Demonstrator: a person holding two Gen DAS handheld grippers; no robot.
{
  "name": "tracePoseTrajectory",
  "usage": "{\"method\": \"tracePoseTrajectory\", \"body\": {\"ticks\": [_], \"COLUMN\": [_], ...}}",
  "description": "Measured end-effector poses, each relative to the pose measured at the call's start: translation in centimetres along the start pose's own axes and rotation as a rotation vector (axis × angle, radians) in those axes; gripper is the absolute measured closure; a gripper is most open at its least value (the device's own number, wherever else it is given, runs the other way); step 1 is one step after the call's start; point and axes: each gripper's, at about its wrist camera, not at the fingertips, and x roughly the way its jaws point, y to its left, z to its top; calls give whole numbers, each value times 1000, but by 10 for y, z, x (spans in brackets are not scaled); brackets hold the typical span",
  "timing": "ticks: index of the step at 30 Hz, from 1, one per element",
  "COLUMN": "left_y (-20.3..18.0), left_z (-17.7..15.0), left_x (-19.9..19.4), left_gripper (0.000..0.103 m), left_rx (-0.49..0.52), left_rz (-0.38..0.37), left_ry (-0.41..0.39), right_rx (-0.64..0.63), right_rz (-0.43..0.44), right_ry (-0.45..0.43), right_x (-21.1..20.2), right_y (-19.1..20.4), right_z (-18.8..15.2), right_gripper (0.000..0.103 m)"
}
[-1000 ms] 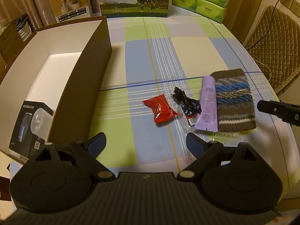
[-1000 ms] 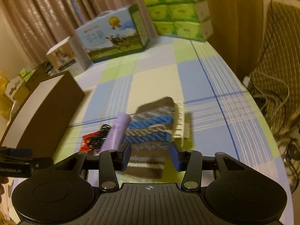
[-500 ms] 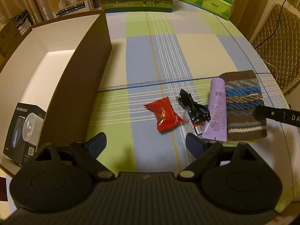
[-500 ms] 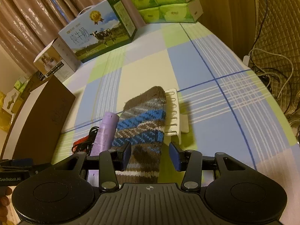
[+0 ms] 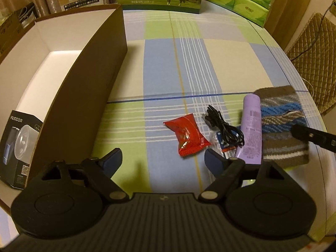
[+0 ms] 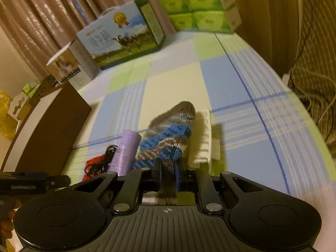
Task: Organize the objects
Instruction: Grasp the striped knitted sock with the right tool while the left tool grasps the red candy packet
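Dim warm indoor light, soft shadows, fisheye bending at edges, right wrist view slightly motion-blurred

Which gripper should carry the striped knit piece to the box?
Right. The right gripper has just closed on the striped knit piece; the left gripper hangs open near the red packet.

Looks like a home: checked tablecloth (image 5: 189, 63), brown curtains (image 6: 42, 16), milk carton box (image 6: 121, 37), stacked green tissue packs (image 6: 197, 4), quilted chair cushion (image 5: 315, 48), wall socket (image 5: 332, 6).
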Motion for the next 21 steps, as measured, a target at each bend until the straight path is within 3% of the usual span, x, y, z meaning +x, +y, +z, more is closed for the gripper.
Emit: {"method": "tracePoseTrajectory", "body": {"ticks": [11, 21], "left_y": [-12, -20], "left_z": [23, 30], "left_x": [34, 68], "left_gripper": [39, 79], "left_rx": [-8, 26], "left_rz": [-61, -64], "left_ry": [0, 70], "right_rx": [12, 73], "right_rz": [17, -25], "right_ry": [-113, -109], "right_x": [-31, -39], "right_y": [5, -13], "right_z": [23, 17], "right_gripper": [95, 95]}}
